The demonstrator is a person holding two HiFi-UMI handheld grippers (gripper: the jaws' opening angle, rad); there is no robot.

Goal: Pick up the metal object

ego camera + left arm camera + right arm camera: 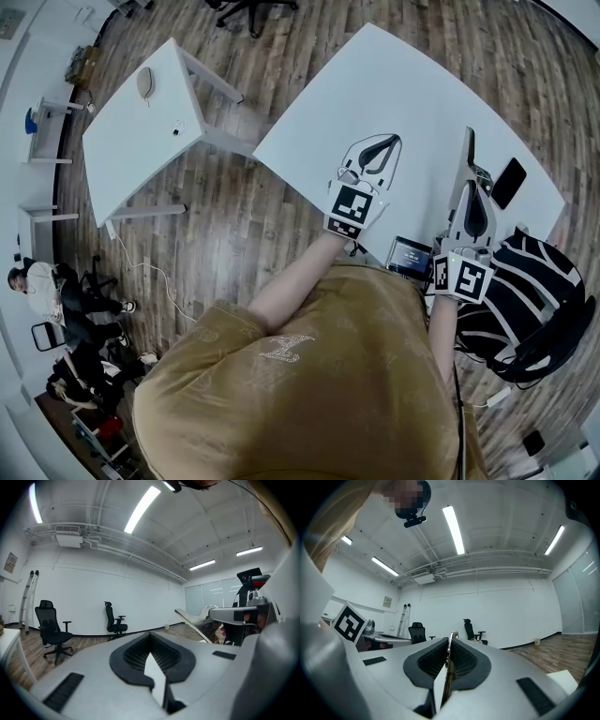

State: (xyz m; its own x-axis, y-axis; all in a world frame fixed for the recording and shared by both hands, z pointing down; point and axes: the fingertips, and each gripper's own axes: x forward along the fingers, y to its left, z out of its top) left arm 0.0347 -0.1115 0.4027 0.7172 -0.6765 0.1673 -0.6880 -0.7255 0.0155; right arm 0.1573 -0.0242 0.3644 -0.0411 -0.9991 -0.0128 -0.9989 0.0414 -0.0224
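The metal object (467, 150) is a thin flat strip. It stands on edge between the pads of my right gripper (470, 184), which is shut on it above the right part of the white table (412, 84). The right gripper view has the strip (449, 663) clamped edge-on and poking just past the gripper's (451, 641) tips. My left gripper (386, 143) hovers over the table's near edge, shut with nothing in it (151, 637). From the left gripper view the shiny strip (193, 620) juts out of the right gripper (239, 614).
A black phone (509, 183) lies on the table's right corner. A small device with a screen (410, 253) sits at the near edge, and a black striped backpack (525, 291) sits beside it. A second white table (141, 131) stands left. Office chairs (54, 630) stand by the far wall.
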